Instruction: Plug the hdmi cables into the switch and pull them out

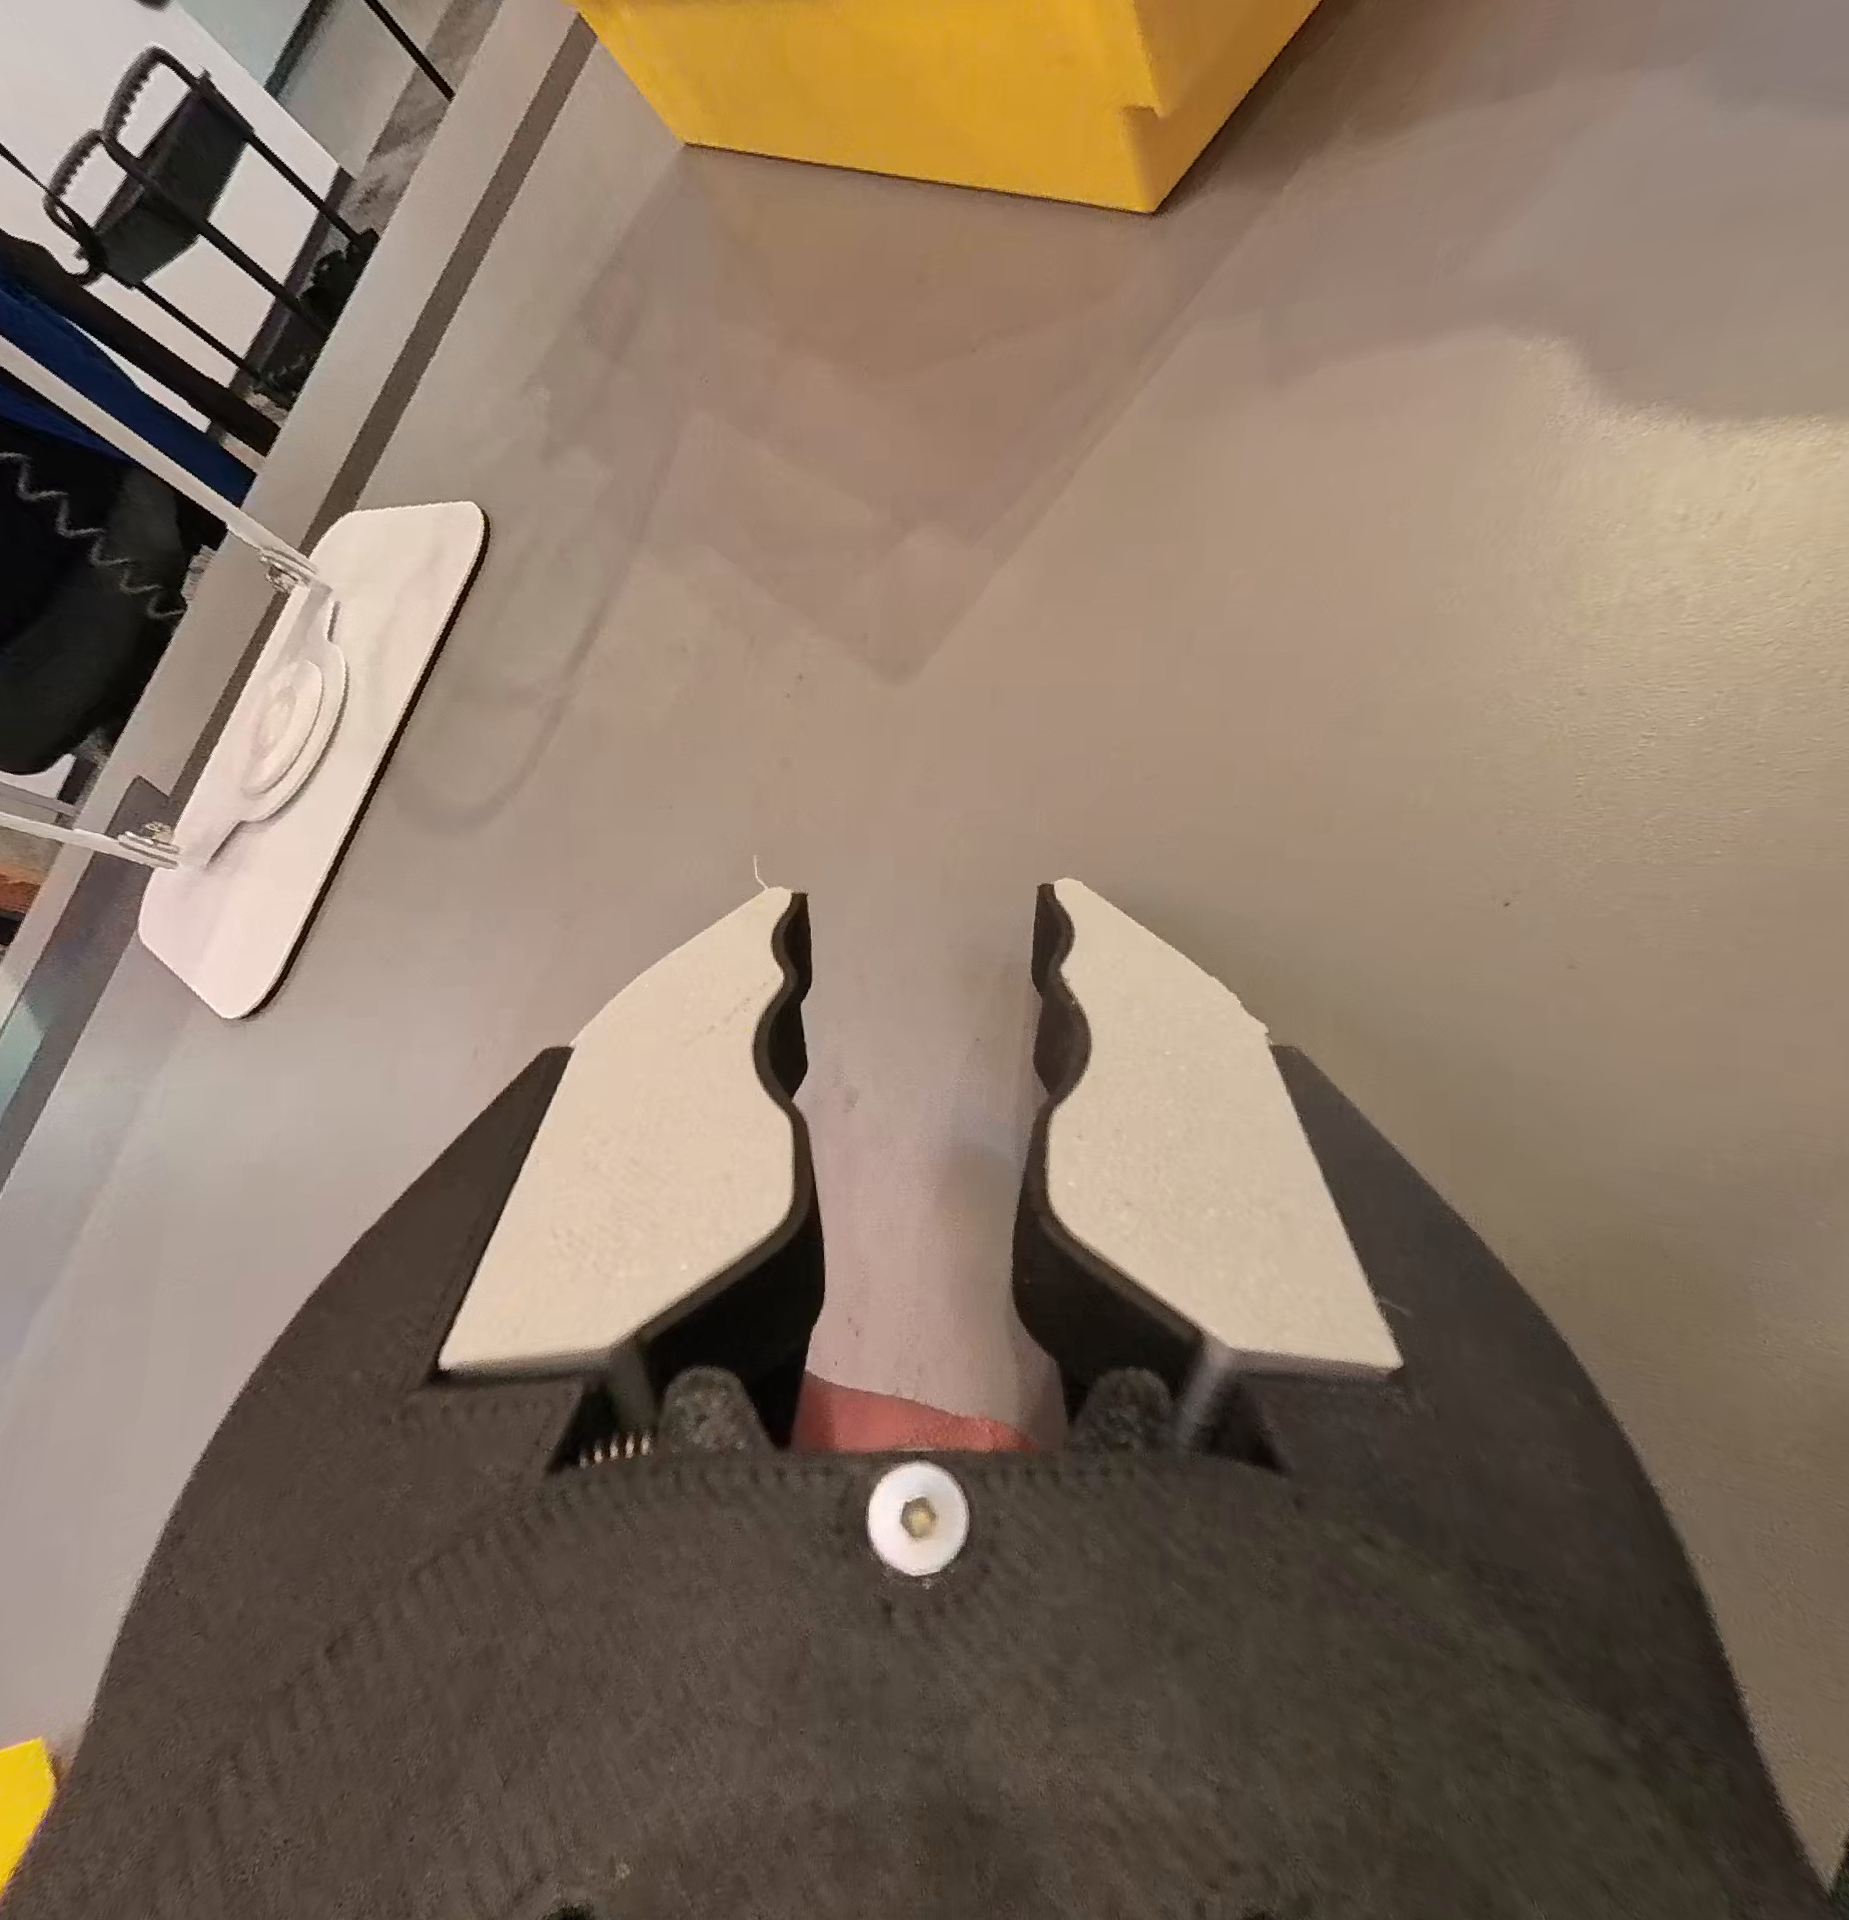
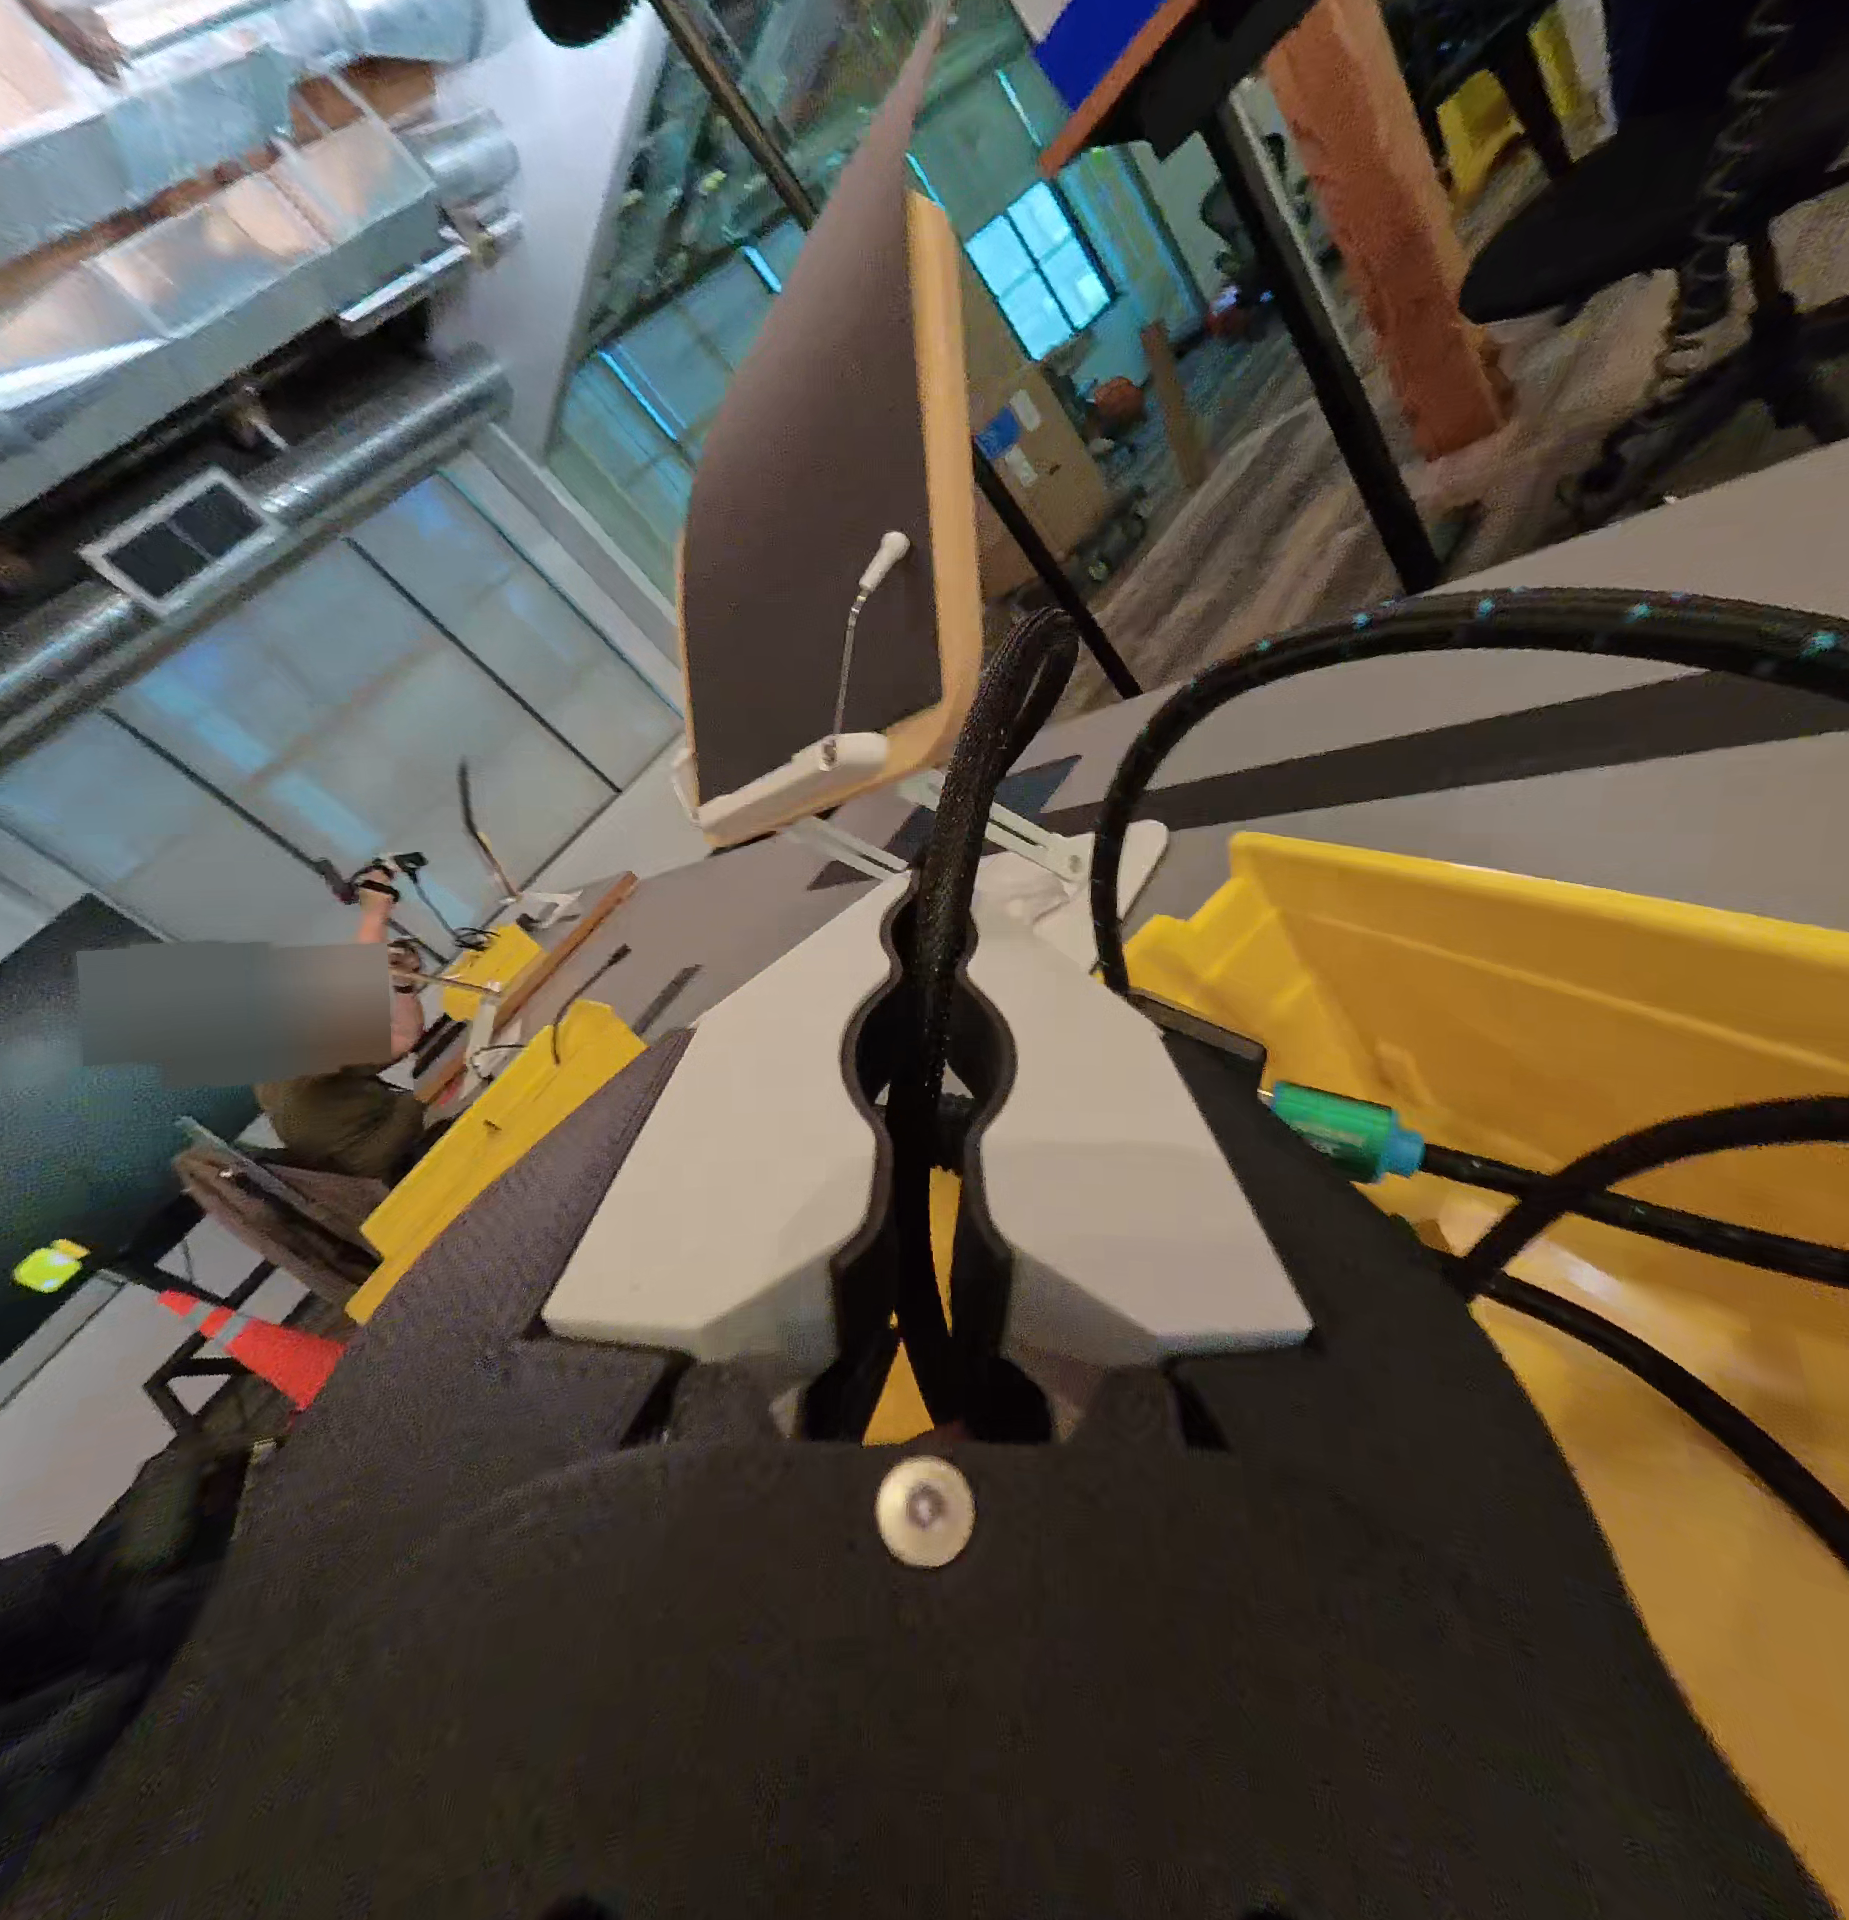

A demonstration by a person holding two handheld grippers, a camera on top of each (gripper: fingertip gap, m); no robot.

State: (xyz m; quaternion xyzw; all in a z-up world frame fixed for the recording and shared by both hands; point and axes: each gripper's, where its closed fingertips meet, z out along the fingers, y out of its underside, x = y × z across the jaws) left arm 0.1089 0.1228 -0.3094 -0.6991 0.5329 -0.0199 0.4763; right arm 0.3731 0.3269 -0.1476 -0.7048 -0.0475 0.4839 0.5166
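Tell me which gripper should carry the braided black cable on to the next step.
Right. The right gripper is already shut on the braided black cable above the yellow bin. The left gripper is open and empty over the bare grey table, with no cable in its view.

1. Grey table (image 1: 1263, 644) carries all items; matte top.
2. Yellow bin (image 1: 930, 94) stands on it.
3. White stand base (image 1: 307, 769) lies well apart from the bin, at the table edge.
4. In the right wrist view, the bin (image 2: 1522, 997) stands just beside that base (image 2: 1128, 862).

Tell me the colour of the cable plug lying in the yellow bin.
Green with a blue collar, on a black cable; the right wrist view shows it best.
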